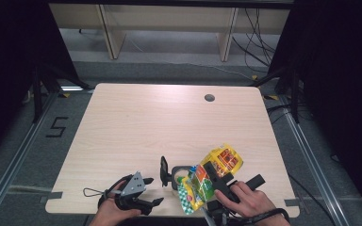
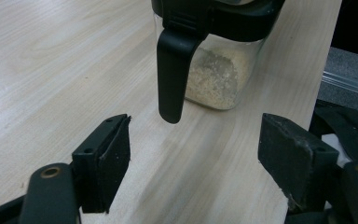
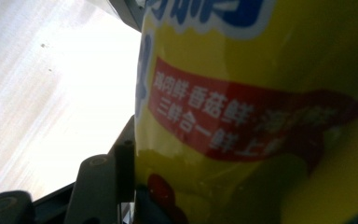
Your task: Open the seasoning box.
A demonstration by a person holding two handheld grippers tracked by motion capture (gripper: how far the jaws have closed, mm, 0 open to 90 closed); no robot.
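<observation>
A: Your right claw grips the yellow bag, tilted over the clear jar just left of it. Soft, crinkly, slippery; keep pinching mid-body.

B: Your left claw gapes empty, the jar's black handle just ahead on the desk.

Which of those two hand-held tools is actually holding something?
The right tool: its jaws grip the yellow packet. The left tool is open and holds nothing, facing the jar.

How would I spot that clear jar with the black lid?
Look at the near edge of the wooden table, between the two hands. The jar stands beside a yellow packet; it alone is see-through, with pale grains inside and a black flap hanging down.
</observation>
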